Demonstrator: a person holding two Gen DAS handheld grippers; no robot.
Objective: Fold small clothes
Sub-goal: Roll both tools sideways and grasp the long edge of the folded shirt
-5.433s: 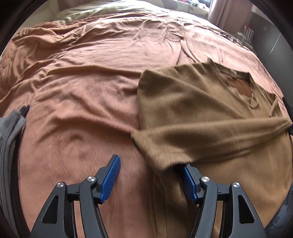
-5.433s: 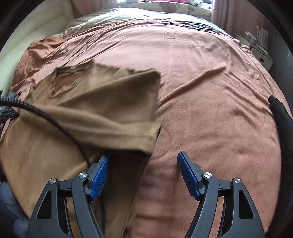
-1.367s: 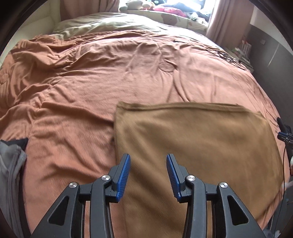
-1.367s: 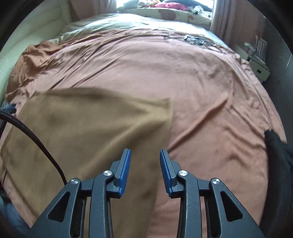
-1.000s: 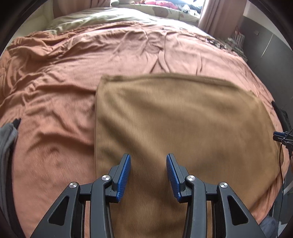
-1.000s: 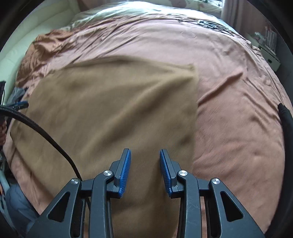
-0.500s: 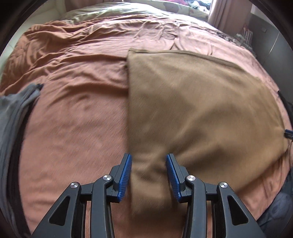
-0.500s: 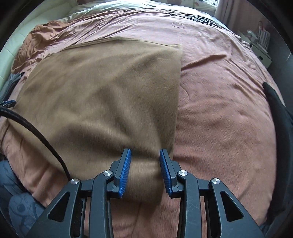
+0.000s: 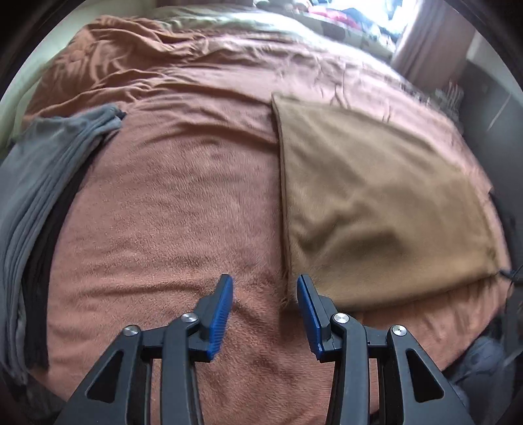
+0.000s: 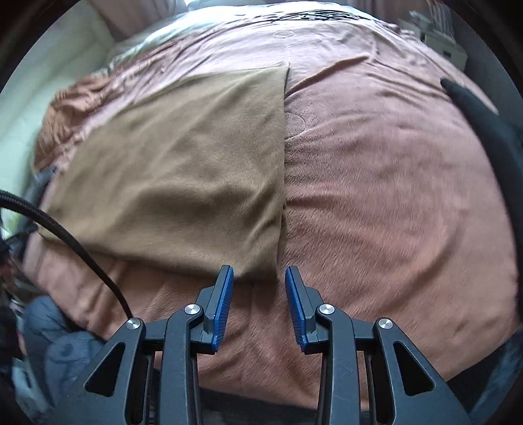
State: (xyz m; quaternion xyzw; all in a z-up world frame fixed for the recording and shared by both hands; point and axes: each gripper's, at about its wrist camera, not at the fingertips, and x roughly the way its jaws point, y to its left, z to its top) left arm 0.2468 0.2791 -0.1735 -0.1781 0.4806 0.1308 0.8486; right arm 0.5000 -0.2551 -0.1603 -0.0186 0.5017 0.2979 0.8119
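The folded brown garment [image 9: 376, 202] lies flat on the bed [image 9: 183, 209]. Its near corners sit just beyond the left hand-held gripper [image 9: 264, 294] and right hand-held gripper [image 10: 258, 284], both released and empty.

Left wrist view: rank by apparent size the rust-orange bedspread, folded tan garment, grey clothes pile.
1. Rust-orange bedspread, by far the largest.
2. Folded tan garment.
3. Grey clothes pile, though it is cut off by the frame edge, so its true extent is unsure.

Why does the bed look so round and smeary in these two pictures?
Both views bulge through a fisheye lens. Left wrist view: window glare, brown garment softly blurred. Right wrist view: blanket streaked by motion; tool fingers stay sharp.
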